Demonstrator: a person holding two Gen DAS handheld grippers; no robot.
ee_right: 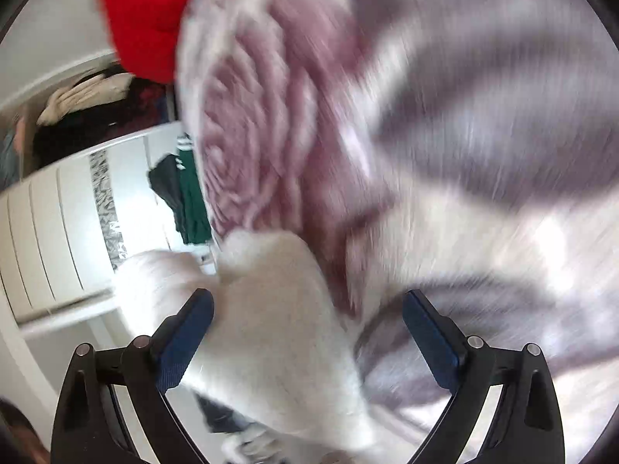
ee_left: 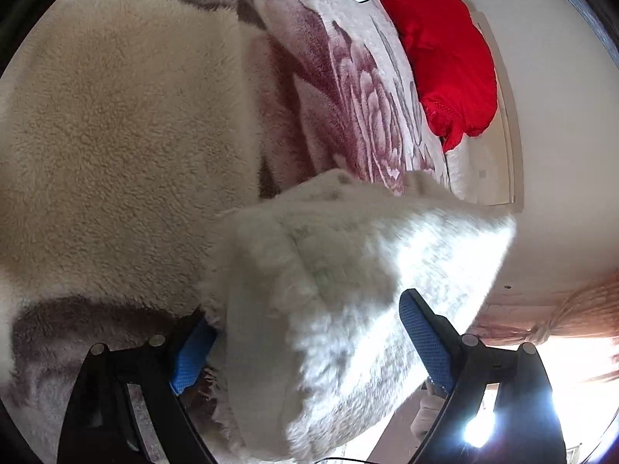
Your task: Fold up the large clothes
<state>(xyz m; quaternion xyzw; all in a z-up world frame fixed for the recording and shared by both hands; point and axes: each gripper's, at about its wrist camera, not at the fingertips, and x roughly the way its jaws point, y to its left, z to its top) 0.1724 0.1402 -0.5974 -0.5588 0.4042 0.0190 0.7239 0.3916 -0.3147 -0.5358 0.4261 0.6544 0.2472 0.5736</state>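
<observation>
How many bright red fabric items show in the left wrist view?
1. A bright red fabric bundle lies at the upper right, beside the fluffy pink floral blanket and against the white wall. More could be hidden under the blanket.

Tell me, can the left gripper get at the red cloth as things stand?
Probably not directly. The left gripper has a fluffy white fabric corner between its wide-apart fingers, and the flower-patterned blanket lies between it and the red cloth at the far edge.
</observation>
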